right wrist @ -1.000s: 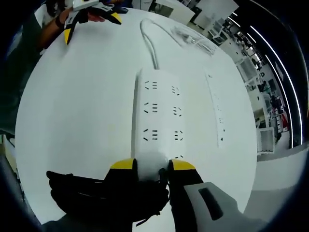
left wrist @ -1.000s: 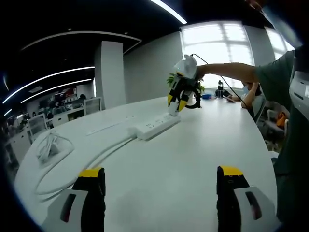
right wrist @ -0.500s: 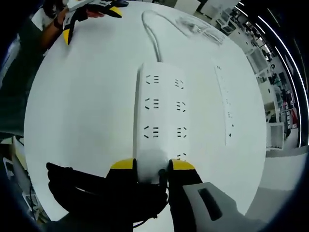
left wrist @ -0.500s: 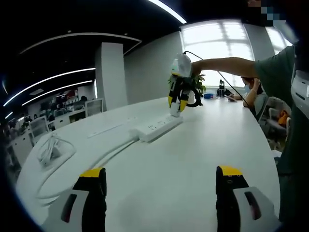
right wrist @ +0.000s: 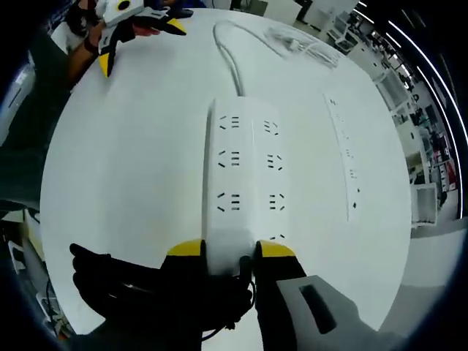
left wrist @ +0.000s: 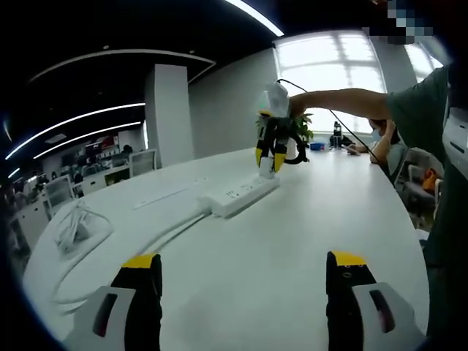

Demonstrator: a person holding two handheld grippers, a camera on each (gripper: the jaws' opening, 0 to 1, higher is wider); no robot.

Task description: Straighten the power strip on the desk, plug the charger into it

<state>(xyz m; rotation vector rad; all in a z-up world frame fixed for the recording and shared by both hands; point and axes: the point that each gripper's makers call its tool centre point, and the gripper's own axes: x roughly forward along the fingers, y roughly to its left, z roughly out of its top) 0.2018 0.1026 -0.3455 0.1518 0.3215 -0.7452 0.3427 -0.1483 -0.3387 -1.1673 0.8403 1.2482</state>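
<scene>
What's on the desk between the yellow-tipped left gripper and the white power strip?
Nothing: in the left gripper view, bare desk lies between the left gripper and the power strip.

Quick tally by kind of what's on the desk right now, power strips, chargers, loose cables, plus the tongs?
Power strips: 2, the wide power strip and a slim strip beside it.
Chargers: 1, a white charger held over the wide strip's near end.
Loose cable bundles: 1, a coiled white cable.
Tongs: 2, left tongs and right tongs.
Total: 6
</scene>
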